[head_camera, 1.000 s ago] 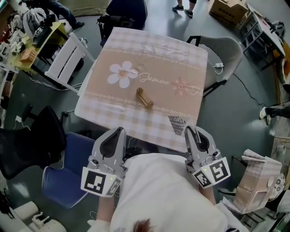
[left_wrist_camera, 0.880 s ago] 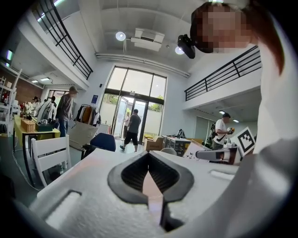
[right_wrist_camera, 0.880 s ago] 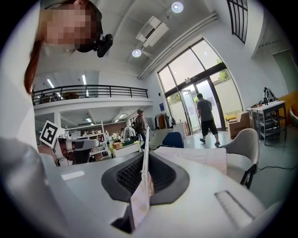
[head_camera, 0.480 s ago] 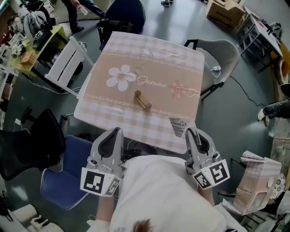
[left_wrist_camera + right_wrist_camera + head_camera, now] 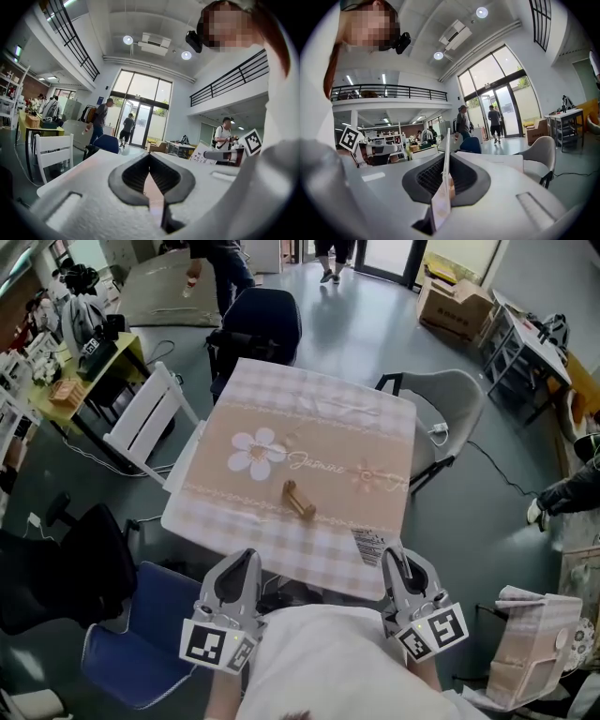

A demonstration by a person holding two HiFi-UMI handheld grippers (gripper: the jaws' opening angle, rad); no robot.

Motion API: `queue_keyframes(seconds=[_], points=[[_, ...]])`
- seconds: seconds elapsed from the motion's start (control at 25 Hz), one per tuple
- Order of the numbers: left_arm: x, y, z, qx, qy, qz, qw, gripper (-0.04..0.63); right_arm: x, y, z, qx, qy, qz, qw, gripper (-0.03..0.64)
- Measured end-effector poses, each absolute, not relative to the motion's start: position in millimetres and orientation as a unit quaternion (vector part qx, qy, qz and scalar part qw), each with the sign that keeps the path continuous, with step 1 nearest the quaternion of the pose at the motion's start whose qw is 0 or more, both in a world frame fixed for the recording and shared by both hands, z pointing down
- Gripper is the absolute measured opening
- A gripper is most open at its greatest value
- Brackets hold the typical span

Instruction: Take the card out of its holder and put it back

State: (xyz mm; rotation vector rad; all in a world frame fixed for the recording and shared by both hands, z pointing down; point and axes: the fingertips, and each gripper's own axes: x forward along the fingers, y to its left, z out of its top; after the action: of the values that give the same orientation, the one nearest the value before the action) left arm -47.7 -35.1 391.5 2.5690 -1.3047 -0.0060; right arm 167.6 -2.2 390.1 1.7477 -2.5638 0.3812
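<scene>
Right gripper view: right gripper, jaws closed on a thin white card. The card is seen edge-on, clamped between the dark ribbed pads, and its upper edge rises above the jaw tips. Nothing else is held.

Left gripper view: left gripper, jaws brought together with the tips touching. Nothing is held between them. Pink cloth is glimpsed through the narrow slit below the tips.

Head view, items listed outward from the grippers:
- Both grippers are held low and close to the person's white-sleeved body, at the near edge of the table. The left one is at the left, the right one at the right, and each shows its marker cube.
- The card's printed face is seen at the right gripper's tip, over the near right corner of the table. It is out of its holder.
- The wooden holder is placed near the middle of the table. It is set at a slant and is well apart from the card and from both grippers.
- The checked pink tablecloth is spread over the whole table. A white flower and script lettering are printed on it.
- A white slatted chair is set at the table's left side.
- A dark blue chair is set at the far side.
- A grey chair is set at the right side.
- A blue chair is set near the left gripper.
- A cardboard box is left on the floor at the far right.
</scene>
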Motion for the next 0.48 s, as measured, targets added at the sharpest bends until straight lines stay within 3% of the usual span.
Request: queue_keyframes(seconds=[0.48], points=[[-112.6,-60.1,382.6,0.869,-0.476,-0.001,0.133,0.000,130.5,-49.9,355.6,0.562,-0.822,0.092,-0.008,0.014]])
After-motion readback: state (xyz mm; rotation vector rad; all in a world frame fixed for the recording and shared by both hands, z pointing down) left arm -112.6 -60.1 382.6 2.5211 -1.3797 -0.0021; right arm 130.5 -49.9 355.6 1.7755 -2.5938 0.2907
